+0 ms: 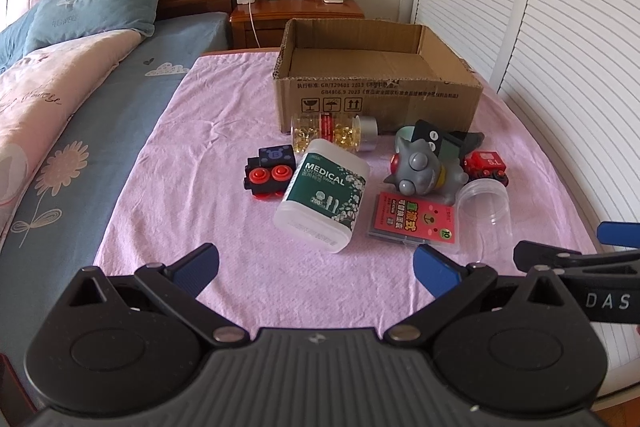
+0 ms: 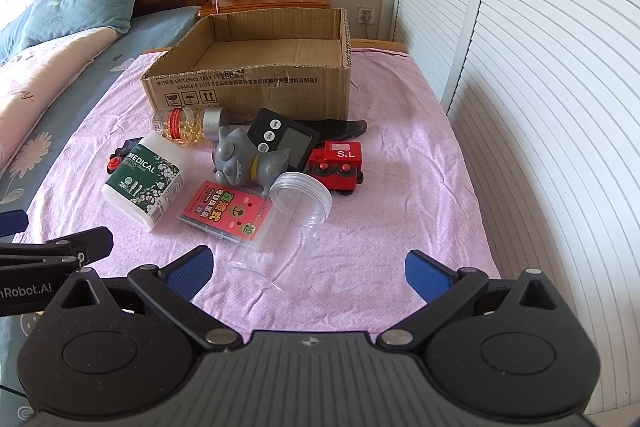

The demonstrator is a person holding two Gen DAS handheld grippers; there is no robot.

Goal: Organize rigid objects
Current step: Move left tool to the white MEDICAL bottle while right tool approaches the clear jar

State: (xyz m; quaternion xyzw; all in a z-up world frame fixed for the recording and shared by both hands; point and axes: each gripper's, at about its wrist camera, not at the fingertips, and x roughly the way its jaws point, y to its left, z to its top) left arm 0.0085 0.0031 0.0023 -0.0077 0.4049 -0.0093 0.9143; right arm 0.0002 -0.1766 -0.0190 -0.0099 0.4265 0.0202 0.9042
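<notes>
Pink bedspread (image 2: 400,147): right gripper (image 2: 308,269), jaws spread, should straddle the clear plastic jar (image 2: 288,223) squarely; left gripper (image 1: 316,267) spread too, empty brown cardboard box (image 2: 280,83) beyond.

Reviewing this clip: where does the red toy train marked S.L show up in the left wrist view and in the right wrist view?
Left wrist: the red toy train lies right of centre, mostly hidden behind the grey figurine.
Right wrist: the train sits near centre, in full view, just beyond the clear jar.
Shared landmark: the open cardboard box behind the objects.
</notes>
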